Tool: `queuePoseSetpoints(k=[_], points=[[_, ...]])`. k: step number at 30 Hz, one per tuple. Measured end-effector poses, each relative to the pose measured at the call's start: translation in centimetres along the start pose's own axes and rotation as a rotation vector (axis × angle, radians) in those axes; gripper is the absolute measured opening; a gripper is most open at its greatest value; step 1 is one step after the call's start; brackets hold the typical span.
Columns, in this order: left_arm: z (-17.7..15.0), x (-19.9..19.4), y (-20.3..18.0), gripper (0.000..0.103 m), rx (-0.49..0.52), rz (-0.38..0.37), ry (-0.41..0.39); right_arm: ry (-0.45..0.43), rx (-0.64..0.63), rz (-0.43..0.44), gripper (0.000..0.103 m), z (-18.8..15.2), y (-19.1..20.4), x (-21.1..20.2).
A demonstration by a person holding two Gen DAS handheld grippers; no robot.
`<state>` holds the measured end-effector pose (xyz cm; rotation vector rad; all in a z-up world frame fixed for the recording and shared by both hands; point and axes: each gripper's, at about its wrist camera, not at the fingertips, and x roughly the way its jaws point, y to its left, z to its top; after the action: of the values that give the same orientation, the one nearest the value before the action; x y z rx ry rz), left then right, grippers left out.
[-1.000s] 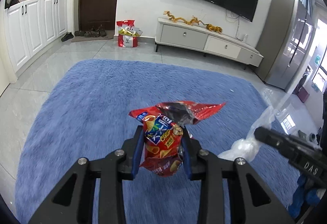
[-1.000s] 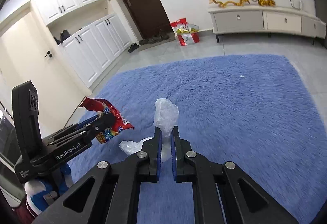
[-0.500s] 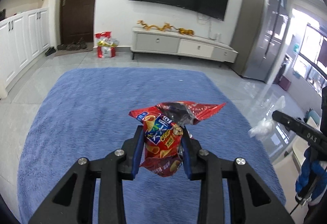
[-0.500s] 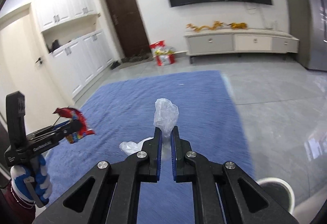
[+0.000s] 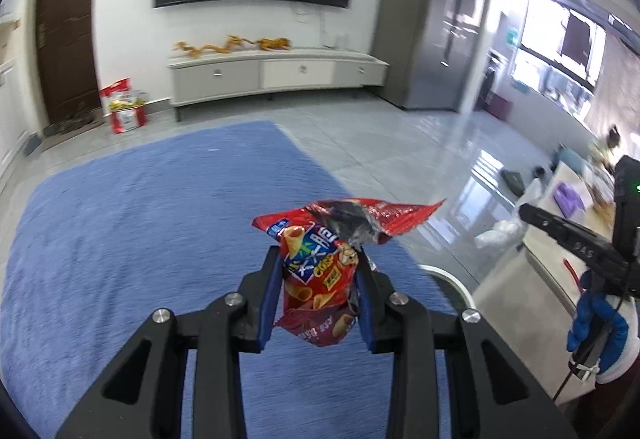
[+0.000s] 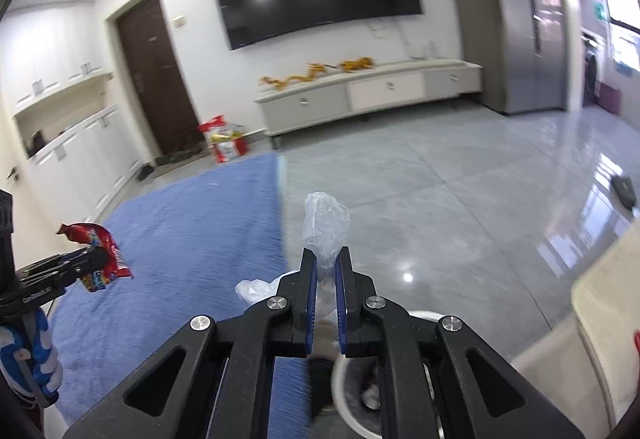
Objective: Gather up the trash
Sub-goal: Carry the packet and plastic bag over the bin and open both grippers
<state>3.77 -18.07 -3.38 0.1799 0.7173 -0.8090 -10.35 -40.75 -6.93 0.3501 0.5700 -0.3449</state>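
A red snack bag [image 5: 320,275] is clamped in the left gripper [image 5: 318,279] above the blue rug [image 5: 140,223], while a clear plastic bag [image 6: 326,227] is pinched in the nearly closed right gripper [image 6: 325,271] above a white bin [image 6: 348,399].

open tiled floor [image 6: 460,199] ahead, white bin [image 6: 348,391] below

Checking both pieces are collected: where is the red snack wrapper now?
The crumpled red snack wrapper sits clamped in the left tongs, above the blue rug.
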Motion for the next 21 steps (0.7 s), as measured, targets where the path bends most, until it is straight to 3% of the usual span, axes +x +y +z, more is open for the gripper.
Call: queuePoseSetpoints(k=[11, 21], points=[[0.5, 6.5, -10.7, 0.031, 0.186, -0.104, 0.118, 0.101, 0.164, -0.082, 0.011, -5.4, -8.6, 3.3], [-0.9, 13.1, -15.7, 0.032, 0.275, -0.133, 0.253, 0.205, 0.284, -0.111, 0.012, -10.4, -13.0, 6.6]])
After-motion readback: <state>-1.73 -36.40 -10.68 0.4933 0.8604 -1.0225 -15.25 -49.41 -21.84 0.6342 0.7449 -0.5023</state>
